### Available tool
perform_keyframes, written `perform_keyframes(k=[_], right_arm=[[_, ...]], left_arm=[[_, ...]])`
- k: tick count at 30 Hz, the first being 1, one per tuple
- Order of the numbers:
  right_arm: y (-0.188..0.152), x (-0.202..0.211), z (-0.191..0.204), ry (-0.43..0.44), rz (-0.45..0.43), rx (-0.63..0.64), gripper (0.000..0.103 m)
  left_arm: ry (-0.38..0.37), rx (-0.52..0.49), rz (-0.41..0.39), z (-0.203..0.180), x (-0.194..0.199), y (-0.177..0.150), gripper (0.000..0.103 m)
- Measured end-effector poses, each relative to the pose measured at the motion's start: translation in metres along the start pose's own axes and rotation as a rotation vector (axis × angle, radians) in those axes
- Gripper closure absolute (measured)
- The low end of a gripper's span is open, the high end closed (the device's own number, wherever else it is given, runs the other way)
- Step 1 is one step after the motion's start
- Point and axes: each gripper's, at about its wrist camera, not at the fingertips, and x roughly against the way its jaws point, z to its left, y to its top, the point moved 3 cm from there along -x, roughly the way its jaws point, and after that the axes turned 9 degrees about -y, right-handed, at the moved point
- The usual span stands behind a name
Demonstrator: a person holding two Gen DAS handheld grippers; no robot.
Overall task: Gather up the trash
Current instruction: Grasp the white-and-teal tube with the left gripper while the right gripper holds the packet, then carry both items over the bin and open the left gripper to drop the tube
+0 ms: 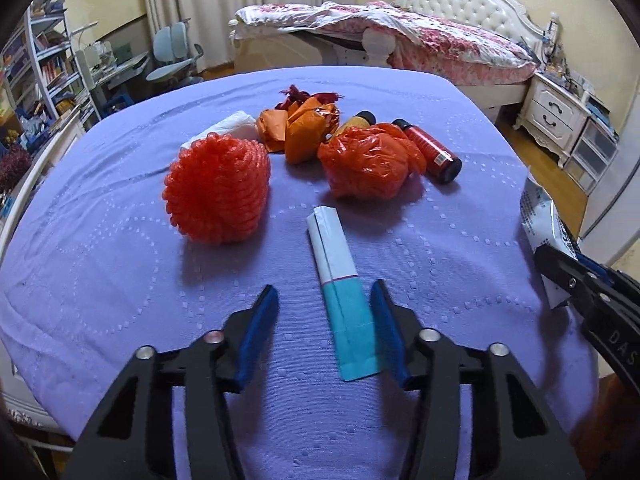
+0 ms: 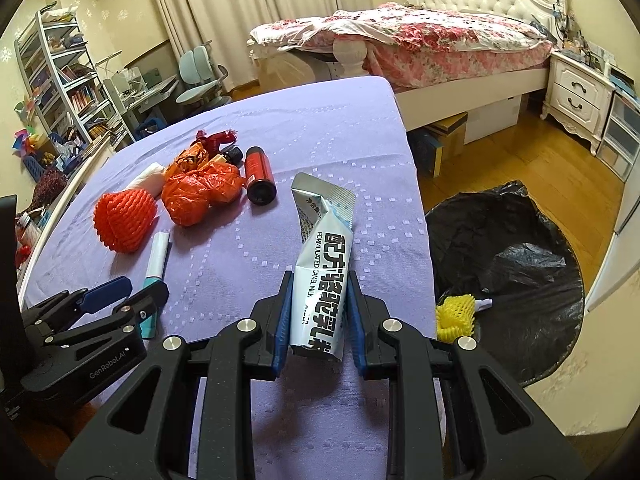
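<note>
My left gripper (image 1: 325, 300) is open around the teal end of a flat white and teal packet (image 1: 340, 286) lying on the purple table (image 1: 120, 280); the packet lies close to the right finger. My right gripper (image 2: 318, 286) is shut on a crumpled silver milk-powder pouch (image 2: 320, 256) held above the table's right edge. Further back lie a red foam net (image 1: 218, 190), a crumpled orange plastic bag (image 1: 368, 164), orange wrappers (image 1: 300, 128), a red bottle (image 1: 434, 152) and white tissue (image 1: 234, 126).
A bin lined with a black bag (image 2: 516, 280) stands on the floor right of the table, with a yellow foam net (image 2: 456, 316) inside. A bed (image 2: 420, 44), a nightstand (image 2: 580, 96) and shelves (image 2: 60, 80) stand behind.
</note>
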Motion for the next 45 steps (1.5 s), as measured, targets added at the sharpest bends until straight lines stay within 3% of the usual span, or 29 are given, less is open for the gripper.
perform_keyframes(k=[3, 12, 24, 35, 45], right_arm=[[-0.001, 0.002, 0.002, 0.000, 0.003, 0.004, 0.079], [-0.001, 0.004, 0.009, 0.008, 0.002, 0.008, 0.079], [0.010, 0.026, 0.004, 0.016, -0.058, -0.010, 0.079], [0.014, 0.037, -0.056, -0.086, -0.087, -0.114, 0.079], [0.007, 0.026, -0.123, -0.198, -0.067, -0.198, 0.079]], left_arm=[[-0.020, -0.023, -0.013, -0.001, 0.002, -0.002, 0.079], [-0.064, -0.019, -0.038, 0.003, 0.009, -0.004, 0.082], [-0.107, -0.075, -0.149, -0.019, 0.037, 0.015, 0.082], [-0.216, -0.163, -0.176, -0.077, 0.027, 0.042, 0.082], [-0.290, -0.251, -0.131, -0.142, -0.005, 0.052, 0.082]])
